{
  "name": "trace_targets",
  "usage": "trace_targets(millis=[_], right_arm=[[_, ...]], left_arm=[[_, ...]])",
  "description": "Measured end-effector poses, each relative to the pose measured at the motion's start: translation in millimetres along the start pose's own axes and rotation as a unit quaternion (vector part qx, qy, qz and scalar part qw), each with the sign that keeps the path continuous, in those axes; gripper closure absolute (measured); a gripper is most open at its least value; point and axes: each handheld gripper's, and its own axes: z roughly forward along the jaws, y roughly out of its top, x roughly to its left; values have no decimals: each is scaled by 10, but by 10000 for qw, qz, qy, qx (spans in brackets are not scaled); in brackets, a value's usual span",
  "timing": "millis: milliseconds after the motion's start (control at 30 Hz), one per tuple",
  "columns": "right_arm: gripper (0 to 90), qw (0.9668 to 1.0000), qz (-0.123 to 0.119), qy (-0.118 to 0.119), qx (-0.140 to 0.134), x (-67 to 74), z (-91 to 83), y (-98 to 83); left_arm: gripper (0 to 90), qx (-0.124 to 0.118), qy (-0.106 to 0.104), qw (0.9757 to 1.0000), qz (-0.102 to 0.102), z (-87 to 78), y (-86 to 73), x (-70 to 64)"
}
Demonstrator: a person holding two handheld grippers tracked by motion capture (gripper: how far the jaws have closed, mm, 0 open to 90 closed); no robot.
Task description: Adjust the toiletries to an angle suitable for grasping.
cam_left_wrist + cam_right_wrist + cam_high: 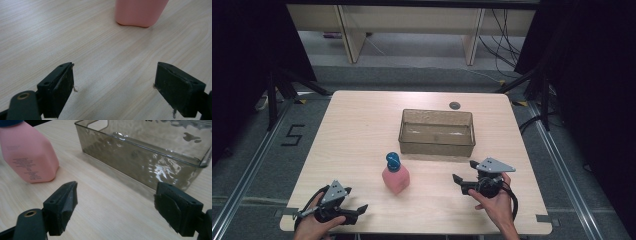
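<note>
A pink bottle [395, 178] with a blue cap stands upright near the middle of the wooden table [362, 130]. Behind it to the right sits a smoky clear plastic bin [437, 145] with nothing in it. My left gripper [356, 198] rests low at the front left, open, with its jaws pointing right toward the bottle. In the left gripper view the jaws [113, 75] stand wide over bare wood, the bottle's base [140, 12] well ahead. My right gripper [464, 170] is at the front right, open, aimed left. Its own view shows the jaws [116, 192] empty, the bottle [27, 157] ahead left and the bin's wall [140, 162] ahead right.
A small dark round grommet [455, 105] lies in the tabletop behind the bin. The table's front edge runs just under both hands. Black stand legs [277, 90] and cables flank the table on the floor, where a "5" is marked [293, 135].
</note>
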Motion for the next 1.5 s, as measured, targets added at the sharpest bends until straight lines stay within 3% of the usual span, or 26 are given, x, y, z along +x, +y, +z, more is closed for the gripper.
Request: trace_targets(millis=[33, 100, 133, 200, 400, 433, 467, 500, 533, 567, 600, 700, 733, 900, 1000, 1033, 1133, 1200, 1233, 1267, 1300, 1333, 1433, 1500], right_arm=[[196, 9998, -197, -35, -93, -13, 22, 11], [200, 10000, -73, 48, -8, 33, 41, 29], [200, 9998, -201, 19, -50, 25, 53, 41], [201, 9999, -133, 90, -55, 46, 72, 43], [208, 9992, -324, 186, -135, 115, 124, 132], [213, 9993, -253, 234, -152, 157, 151, 142], [215, 9986, -459, 235, -152, 143, 162, 159], [217, 9990, -327, 288, -93, 178, 170, 161], [218, 9983, -448, 314, -175, 176, 199, 167], [218, 9983, -448, 314, -175, 176, 199, 167], [219, 9982, -458, 361, -109, 206, 216, 185], [221, 9982, -411, 414, -102, 236, 235, 201], [222, 9982, -383, 460, -102, 256, 257, 211], [222, 9977, -430, 510, -99, 276, 303, 234], [222, 9976, -399, 548, -138, 298, 319, 245], [222, 9975, -421, 558, -130, 315, 322, 269], [222, 9964, -568, 595, -209, 344, 355, 287], [222, 9965, -448, 685, -142, 371, 357, 286], [222, 9968, -428, 670, -123, 391, 363, 287], [222, 9960, -537, 687, -200, 383, 381, 293], [223, 9953, -490, 817, -184, 396, 392, 302], [224, 9952, -585, 750, -228, 397, 393, 311], [227, 9952, -494, 815, -208, 431, 400, 323], [227, 9937, -642, 877, -257, 465, 439, 343]], left_arm=[[152, 1, -7, 10000, -9, 1, -1, -1], [152, 55, -34, 10000, 20, -4, 1, 5], [151, 9, -8, 10000, 11, 6, -5, 0], [152, 12, -12, 10000, 9, 7, -4, 0], [152, -6, 41, 10000, 68, 11, -2, 15], [152, 5, 30, 10000, 78, 13, -2, 14], [152, -20, -31, 10000, -48, 19, -7, -7], [151, 46, -4, 9999, 123, 18, -3, 17], [151, 25, 18, 9998, 191, 23, -4, 25], [151, 25, 18, 9998, 191, 23, -4, 25], [151, -19, -60, 10000, -33, 23, -11, -8], [151, -16, -36, 10000, -57, 15, -7, -5], [151, 18, 17, 10000, 75, 12, -4, 17], [151, 25, -36, 10000, -5, 8, -5, 1], [151, 18, 20, 10000, 82, 11, -3, 20], [151, -7, -27, 10000, -49, 12, -7, 0], [151, 15, 18, 10000, 82, 11, -2, 19], [151, 18, 9, 10000, 67, 9, -4, 19], [151, -35, -27, 10000, -56, 14, -9, 2], [152, -5, -18, 10000, -52, 10, -7, 3], [152, -21, -19, 10000, -51, 12, -7, 3], [152, -15, -24, 10000, -49, 12, -7, 3], [152, 8, 21, 10000, 75, 10, -2, 18], [151, 21, 18, 10000, 79, 12, -3, 19]])
